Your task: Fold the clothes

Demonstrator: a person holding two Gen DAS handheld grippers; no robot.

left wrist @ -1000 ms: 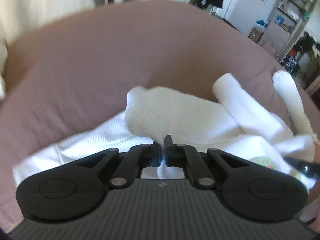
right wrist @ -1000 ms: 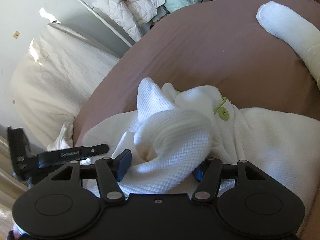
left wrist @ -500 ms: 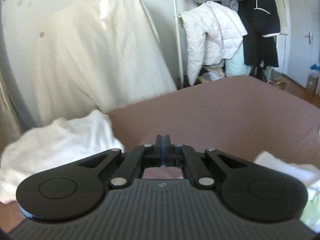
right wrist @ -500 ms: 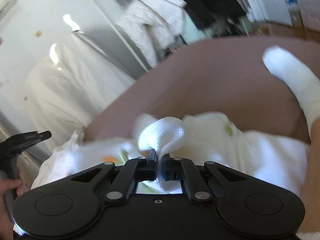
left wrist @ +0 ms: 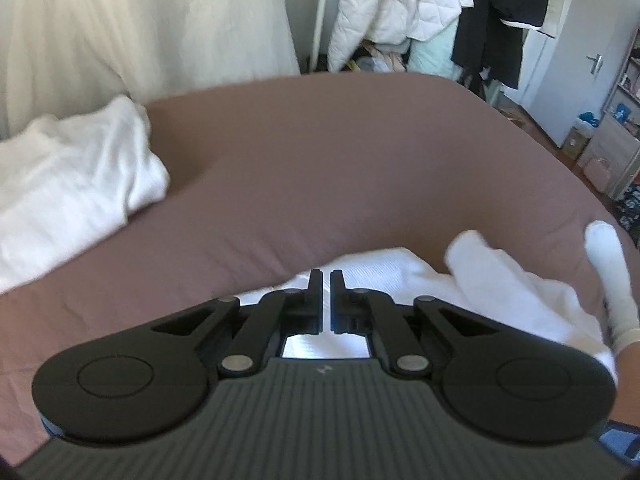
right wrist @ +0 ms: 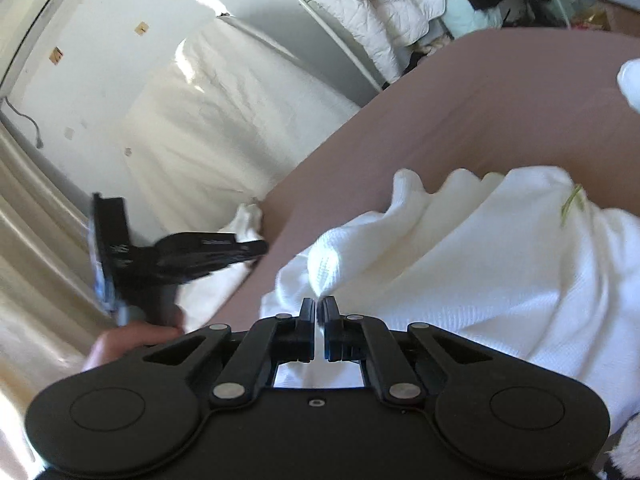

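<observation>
- Left wrist view: the left gripper has its jaws nearly together, a thin slit between them. White cloth shows behind and under the tips; I cannot tell whether any of it is pinched.
- The white garment lies rumpled on the brown bed, at lower right, just past the gripper.
- A second white cloth lies at the bed's left edge, well apart from the garment.
- Jackets hang beyond the bed's far side.
- Right wrist view: the right gripper is closed on a fold of the garment; the waffle-knit cloth rises in a peak from the tips.
- The rest of the garment spreads to the right over the bed.
- The left gripper shows blurred at left, with a hand under it.
</observation>
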